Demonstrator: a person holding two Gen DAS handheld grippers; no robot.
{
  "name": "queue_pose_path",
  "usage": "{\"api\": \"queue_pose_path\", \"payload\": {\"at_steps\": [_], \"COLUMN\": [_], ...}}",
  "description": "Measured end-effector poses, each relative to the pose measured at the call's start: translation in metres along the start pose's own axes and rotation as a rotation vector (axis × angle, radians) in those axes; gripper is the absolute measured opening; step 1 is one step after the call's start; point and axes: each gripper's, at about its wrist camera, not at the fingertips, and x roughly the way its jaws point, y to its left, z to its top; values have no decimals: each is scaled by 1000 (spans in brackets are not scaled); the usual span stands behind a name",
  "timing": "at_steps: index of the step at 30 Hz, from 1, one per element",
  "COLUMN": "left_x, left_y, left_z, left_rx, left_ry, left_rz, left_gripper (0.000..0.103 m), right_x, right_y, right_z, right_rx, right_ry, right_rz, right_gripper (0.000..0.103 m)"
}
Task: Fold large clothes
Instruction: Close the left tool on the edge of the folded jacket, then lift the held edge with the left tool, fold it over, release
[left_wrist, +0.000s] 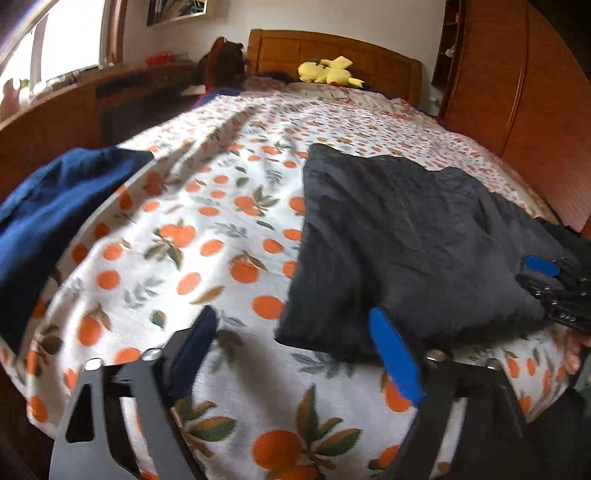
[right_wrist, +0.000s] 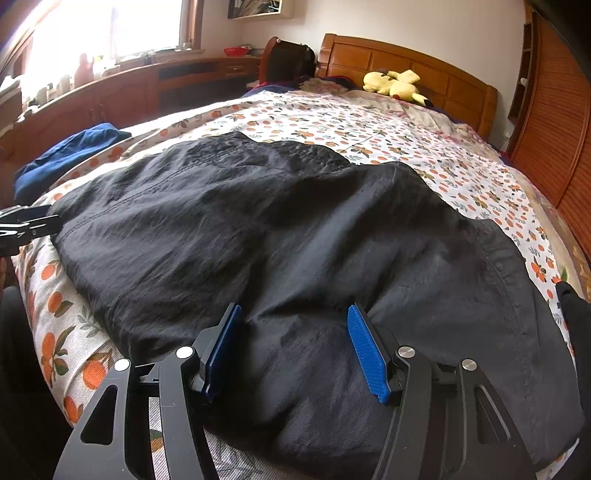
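A large black garment (right_wrist: 280, 229) lies spread on the orange-print bedspread (left_wrist: 192, 236). In the left wrist view the black garment (left_wrist: 406, 236) fills the right side. Its near left corner lies between the fingers of my left gripper (left_wrist: 295, 334), which stands open, its blue right pad (left_wrist: 391, 350) over the garment's near edge. My right gripper (right_wrist: 295, 328) digs into the garment's near edge, with a thick bunch of puckered fabric filling the gap between its pads. From the left wrist view the right gripper (left_wrist: 546, 275) shows at the far right on the garment.
A dark blue garment (left_wrist: 55, 221) lies heaped at the bed's left edge. A yellow plush toy (right_wrist: 395, 85) sits by the wooden headboard (right_wrist: 417, 62). A wooden wardrobe (right_wrist: 554, 129) lines the right side, a low cabinet (right_wrist: 122, 96) the left under the window.
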Motion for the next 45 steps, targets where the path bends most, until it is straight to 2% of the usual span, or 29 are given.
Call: {"api": "queue_pose_path", "payload": {"at_steps": [3, 5, 13, 15, 16, 19, 25, 35, 40, 45], "left_x": [0, 0, 4, 5, 6, -5, -44, -87, -91, -79], "left_y": [-3, -5, -7, -9, -12, -26, -63, -187, -261, -344], "left_z": [-2, -3, 0, 1, 2, 8, 41, 87, 94, 95], "left_rx": [-18, -34, -67, -65, -59, -2, 49, 214, 311, 407], "left_ry": [-3, 0, 18, 31, 36, 6, -106, -236, -244, -213], "left_rz": [-30, -44, -40, -62, -60, -23, -50, -122, -177, -264], "left_gripper": [62, 58, 57, 31, 25, 18, 13, 10, 9, 9], "right_x": [0, 0, -2, -5, -7, -13, -33, -80, -101, -116], "right_y": [0, 0, -1, -2, -2, -6, -23, -81, -117, -146], "right_z": [-1, 0, -2, -2, -2, -4, -9, -39, -57, -73], "right_rx": [-1, -1, -5, -5, -4, -2, 33, 126, 192, 245], "right_ry": [-2, -2, -8, -14, -17, -24, -61, -132, -153, -167], "right_rz": [1, 0, 7, 14, 18, 33, 46, 18, -28, -73], "right_gripper": [58, 58, 58, 58, 58, 57, 57, 57, 56, 51]}}
